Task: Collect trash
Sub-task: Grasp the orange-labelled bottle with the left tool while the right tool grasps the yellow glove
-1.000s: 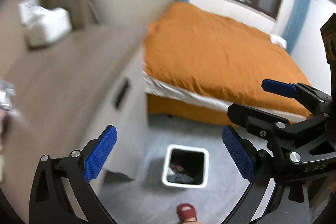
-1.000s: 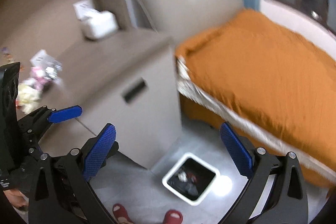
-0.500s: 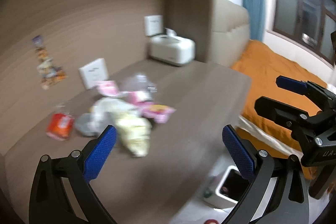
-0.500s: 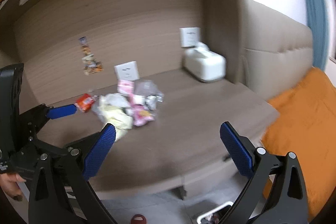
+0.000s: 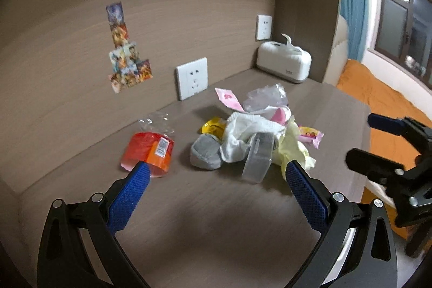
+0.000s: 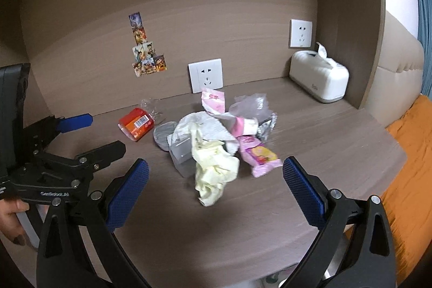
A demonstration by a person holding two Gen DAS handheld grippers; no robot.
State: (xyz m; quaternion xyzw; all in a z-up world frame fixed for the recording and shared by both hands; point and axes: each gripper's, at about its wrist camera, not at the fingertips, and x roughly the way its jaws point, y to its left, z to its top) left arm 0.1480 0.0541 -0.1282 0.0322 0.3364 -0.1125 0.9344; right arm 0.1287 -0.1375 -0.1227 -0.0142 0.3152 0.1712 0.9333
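Observation:
A pile of trash lies on the brown tabletop (image 5: 205, 209): a red-orange wrapper (image 5: 148, 153), a grey pad (image 5: 205, 154), a white crumpled cloth (image 5: 248, 131), a clear plastic box (image 5: 256, 158), pale yellow paper (image 6: 213, 166) and pink wrappers (image 6: 256, 153). My left gripper (image 5: 216, 188) is open and empty, just short of the pile. My right gripper (image 6: 216, 185) is open and empty, with the yellow paper between its fingers' line. The right gripper also shows at the right edge of the left wrist view (image 5: 388, 147).
A white tissue box (image 5: 283, 64) stands at the back right of the tabletop. Wall sockets (image 6: 205, 75) and stickers (image 6: 147, 53) are on the back panel. An orange bed (image 5: 388, 99) lies to the right, past the table edge.
Both views swung up from the floor bin and bed to the tabletop, and both grippers have come closer to the trash pile. Both stay open.

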